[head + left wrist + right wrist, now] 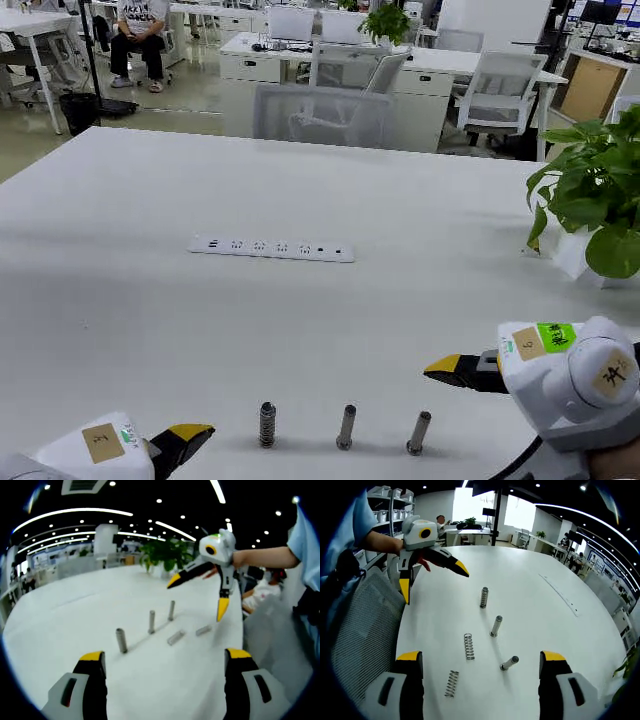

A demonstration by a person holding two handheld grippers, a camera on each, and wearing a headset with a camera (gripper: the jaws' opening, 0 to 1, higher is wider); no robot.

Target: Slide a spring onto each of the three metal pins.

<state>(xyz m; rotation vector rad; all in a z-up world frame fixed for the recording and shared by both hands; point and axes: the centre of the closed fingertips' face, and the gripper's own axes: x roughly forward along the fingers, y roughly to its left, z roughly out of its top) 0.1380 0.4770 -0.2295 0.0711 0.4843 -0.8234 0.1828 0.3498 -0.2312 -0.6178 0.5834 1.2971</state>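
Three metal pins stand in a row near the table's front edge. The left pin (267,424) (483,597) wears a spring; the middle pin (346,427) (495,626) and the leaning right pin (419,432) (509,663) are bare. Two loose springs (468,646) (451,683) lie flat beside the pins on the person's side, and show in the left gripper view as springs (176,637) (203,630). My left gripper (190,435) (165,655) (435,586) hovers open, left of the pins. My right gripper (450,370) (481,656) (197,600) hovers open to their right. Neither holds anything.
A white power strip (272,248) lies mid-table, well beyond the pins. A potted plant (595,200) stands at the table's right edge. A mesh chair (360,630) sits by the near edge, and office chairs and desks stand behind the table.
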